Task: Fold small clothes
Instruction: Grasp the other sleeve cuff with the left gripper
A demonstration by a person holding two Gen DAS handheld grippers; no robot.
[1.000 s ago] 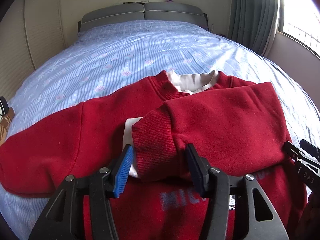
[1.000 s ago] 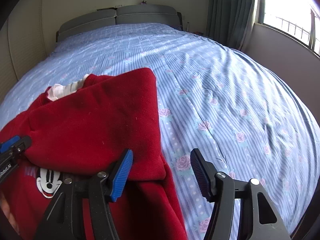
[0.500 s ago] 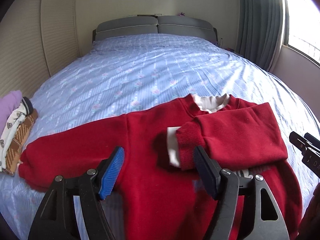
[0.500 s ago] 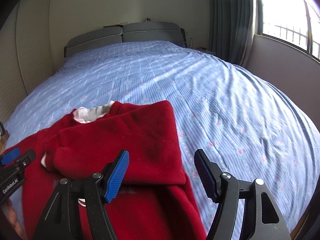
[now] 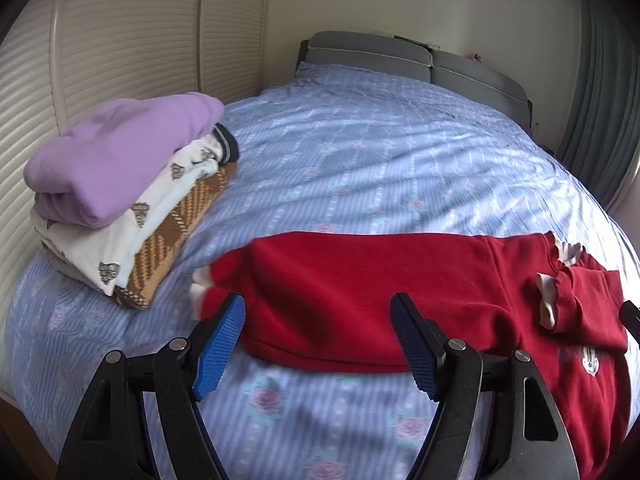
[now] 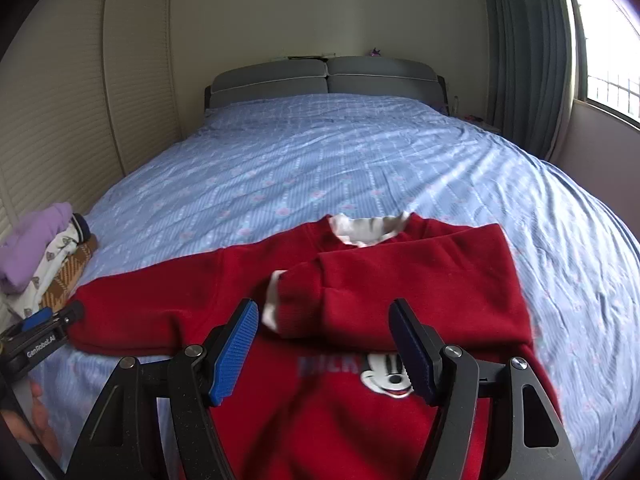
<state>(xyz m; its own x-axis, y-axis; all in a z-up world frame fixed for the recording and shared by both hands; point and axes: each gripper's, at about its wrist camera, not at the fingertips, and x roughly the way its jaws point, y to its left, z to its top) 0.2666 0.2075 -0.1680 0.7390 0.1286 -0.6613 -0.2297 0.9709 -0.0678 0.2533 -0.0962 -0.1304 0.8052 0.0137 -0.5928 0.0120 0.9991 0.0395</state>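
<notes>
A red sweatshirt (image 6: 360, 288) with a cartoon mouse print (image 6: 386, 372) lies flat on the bed. Its right sleeve (image 6: 404, 276) is folded across the chest; its left sleeve (image 5: 344, 280) stretches out flat toward the clothes pile. My left gripper (image 5: 320, 344) is open and empty, just above the near edge of the stretched sleeve, close to its cuff (image 5: 200, 288). It also shows in the right wrist view (image 6: 44, 332). My right gripper (image 6: 324, 348) is open and empty above the chest, in front of the folded sleeve's cuff (image 6: 276, 304).
A pile of folded clothes (image 5: 120, 196), purple on top, sits at the bed's left edge beside louvred wardrobe doors (image 5: 100, 40). The blue floral bedsheet (image 6: 340, 160) runs back to a grey headboard (image 6: 324, 76). Curtains (image 6: 524, 60) and a window are at the right.
Both grippers have pulled back from the folded right sleeve. The left gripper has swung left to the outstretched sleeve; the right gripper has moved left over the chest.
</notes>
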